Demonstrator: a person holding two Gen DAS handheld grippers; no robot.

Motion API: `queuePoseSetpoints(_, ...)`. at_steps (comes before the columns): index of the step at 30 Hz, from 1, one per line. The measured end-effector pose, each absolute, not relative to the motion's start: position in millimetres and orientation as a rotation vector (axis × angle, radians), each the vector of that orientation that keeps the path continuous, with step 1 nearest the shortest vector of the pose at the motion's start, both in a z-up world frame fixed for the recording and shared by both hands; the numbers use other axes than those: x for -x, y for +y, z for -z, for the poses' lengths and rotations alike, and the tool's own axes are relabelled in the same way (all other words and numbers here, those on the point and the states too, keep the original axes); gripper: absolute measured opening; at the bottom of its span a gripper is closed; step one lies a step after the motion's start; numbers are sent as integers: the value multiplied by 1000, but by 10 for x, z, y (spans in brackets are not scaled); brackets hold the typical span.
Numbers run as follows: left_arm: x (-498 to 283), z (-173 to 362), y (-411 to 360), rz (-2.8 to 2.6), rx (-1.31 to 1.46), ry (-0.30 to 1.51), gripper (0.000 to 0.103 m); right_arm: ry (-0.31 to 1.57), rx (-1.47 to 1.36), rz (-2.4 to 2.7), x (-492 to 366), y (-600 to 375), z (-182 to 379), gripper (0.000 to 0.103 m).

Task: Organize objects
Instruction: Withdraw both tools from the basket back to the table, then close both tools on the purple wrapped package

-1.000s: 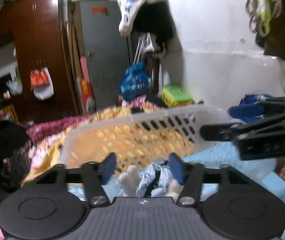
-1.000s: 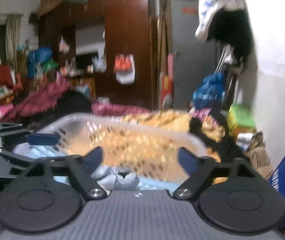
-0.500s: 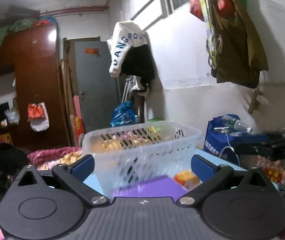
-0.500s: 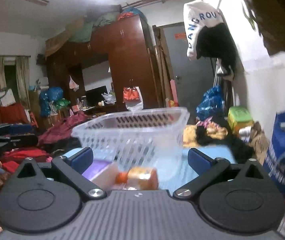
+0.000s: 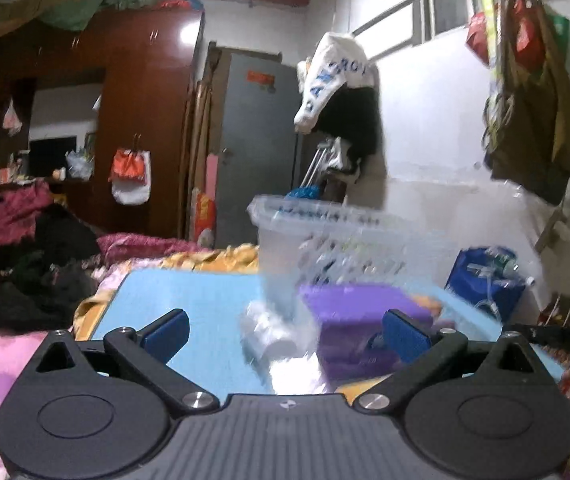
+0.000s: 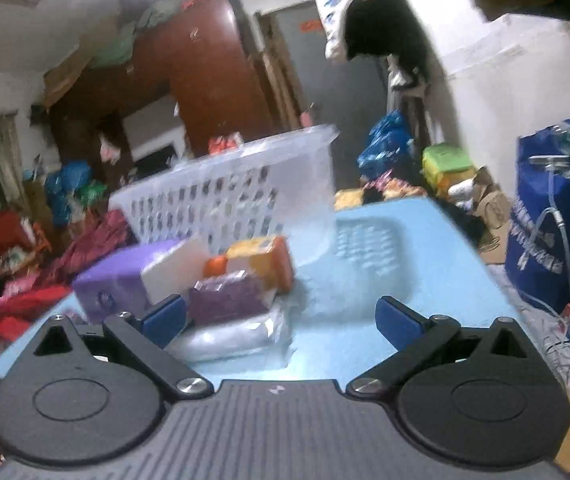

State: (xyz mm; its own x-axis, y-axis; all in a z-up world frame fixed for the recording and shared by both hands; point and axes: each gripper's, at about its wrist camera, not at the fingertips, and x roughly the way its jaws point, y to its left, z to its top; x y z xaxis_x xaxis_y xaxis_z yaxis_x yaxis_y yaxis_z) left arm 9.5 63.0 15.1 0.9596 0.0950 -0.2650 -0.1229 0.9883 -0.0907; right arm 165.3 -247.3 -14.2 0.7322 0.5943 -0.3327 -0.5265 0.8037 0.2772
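A clear slotted plastic basket (image 6: 245, 196) stands on the light blue table (image 6: 413, 264), blurred as basket (image 5: 325, 236) in the left wrist view. In front of it lies a pile: a purple box (image 6: 113, 284), a white box (image 6: 173, 268), an orange pack (image 6: 265, 256), a small orange ball (image 6: 215, 266), a dark purple pack (image 6: 229, 296) and a silvery packet (image 6: 233, 336). The purple box (image 5: 357, 320) and a white packet (image 5: 269, 332) also show, blurred, from the left. My right gripper (image 6: 281, 320) is open just before the pile. My left gripper (image 5: 285, 336) is open too, holding nothing.
A brown wardrobe (image 5: 141, 128), a grey door (image 5: 261, 140), heaped clothes and bedding (image 5: 25, 264) lie left of the table. A blue bag (image 6: 557, 216) with a bottle and cables stands right. Clothes hang on the wall (image 5: 533, 112). Bare blue tabletop (image 5: 189, 300) lies left of the pile.
Both grippers have pulled back and swung. The left one opened after being narrower over the basket a second ago. The basket now stands farther off, with the pile in front of it.
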Motion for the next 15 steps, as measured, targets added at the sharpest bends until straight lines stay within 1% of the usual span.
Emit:
queuePoseSetpoints(5, -149, 161, 796, -134, 168, 316, 103, 388, -16, -620, -1644, -2195, 208, 103)
queuePoseSetpoints(8, -180, 263, 834, -125, 172, 323, 103, 380, -11, -620, -1724, -2135, 241, 102)
queuePoseSetpoints(15, -151, 344, 742, -89, 113, 322, 103, 446, -45, -684, -1768, -2092, 359, 93)
